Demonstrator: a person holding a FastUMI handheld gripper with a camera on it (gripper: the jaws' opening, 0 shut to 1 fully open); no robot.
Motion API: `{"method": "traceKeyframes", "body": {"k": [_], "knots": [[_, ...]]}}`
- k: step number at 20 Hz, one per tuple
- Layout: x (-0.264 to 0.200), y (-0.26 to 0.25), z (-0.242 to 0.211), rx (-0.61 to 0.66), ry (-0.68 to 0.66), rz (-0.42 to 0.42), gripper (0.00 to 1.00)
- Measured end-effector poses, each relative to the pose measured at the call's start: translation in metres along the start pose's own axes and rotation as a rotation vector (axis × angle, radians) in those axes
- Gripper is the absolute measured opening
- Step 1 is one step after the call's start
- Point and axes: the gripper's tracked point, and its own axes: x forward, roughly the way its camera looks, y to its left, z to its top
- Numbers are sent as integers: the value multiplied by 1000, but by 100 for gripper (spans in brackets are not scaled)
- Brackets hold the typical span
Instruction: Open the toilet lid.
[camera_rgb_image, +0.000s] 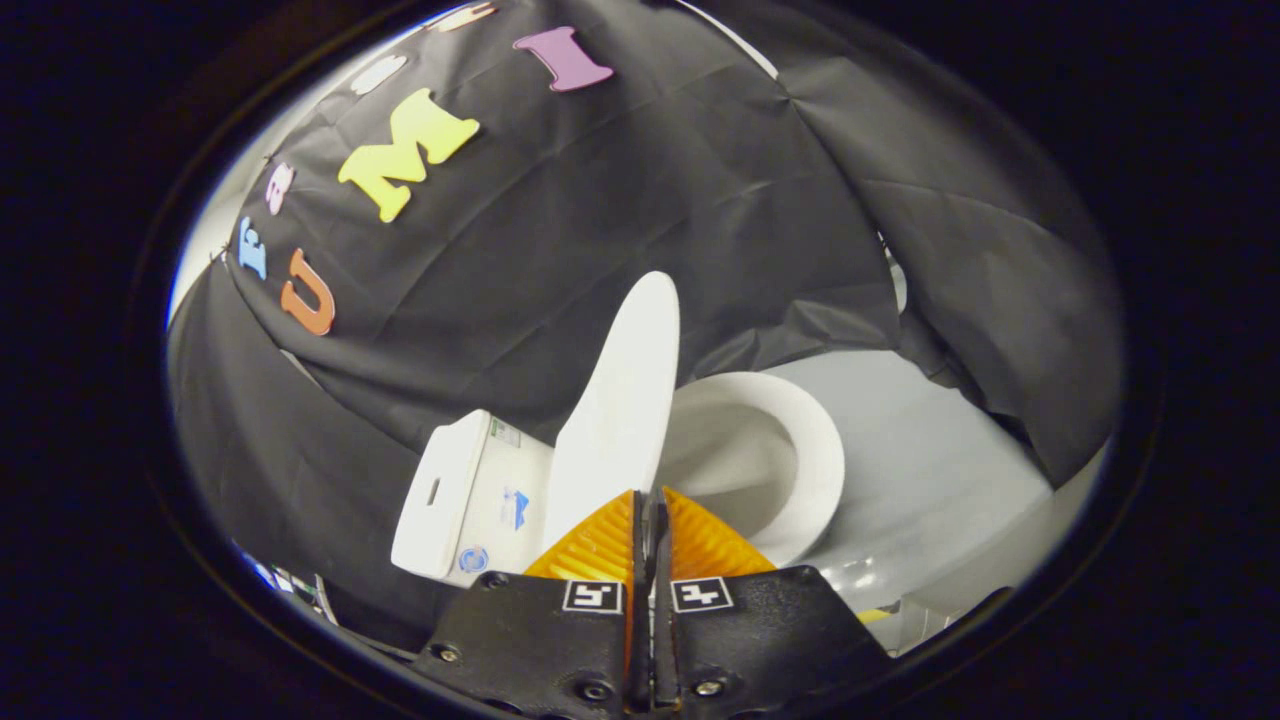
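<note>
The lid (620, 400) stands raised, just ahead of the gripper (650, 497), whose fingers are pressed together with only a thin slit between. Beside the lid lies the open bowl (800, 450); on its other side the tank (450, 500) bears small stickers, too small to read. Grey floor (930, 470), black cloth wall (600, 200).

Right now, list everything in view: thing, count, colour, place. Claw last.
toilet lid: one, white, raised on edge just ahead of the claw tips, between tank and bowl.
toilet bowl: one, white, open, beyond the claw, beside the lid.
toilet tank: one, white, with small stickers, on the lid's other side.
floor: one, grey, around the bowl.
booth wall: black cloth, behind the toilet.
claw: one, fingers nearly together, tips at the lid's lower edge; whether they pinch it cannot be told.
</note>
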Motion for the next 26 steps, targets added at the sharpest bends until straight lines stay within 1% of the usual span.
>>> {"method": "traceKeyframes", "body": {"k": [8,15,23,26], "knots": [[-7,31,5,-109,-15,-60,6],[-12,55,7,-139,-32,-61,6],[-17,90,11,-243,-54,-96,7],[-19,101,14,-255,-67,-103,7]]}}
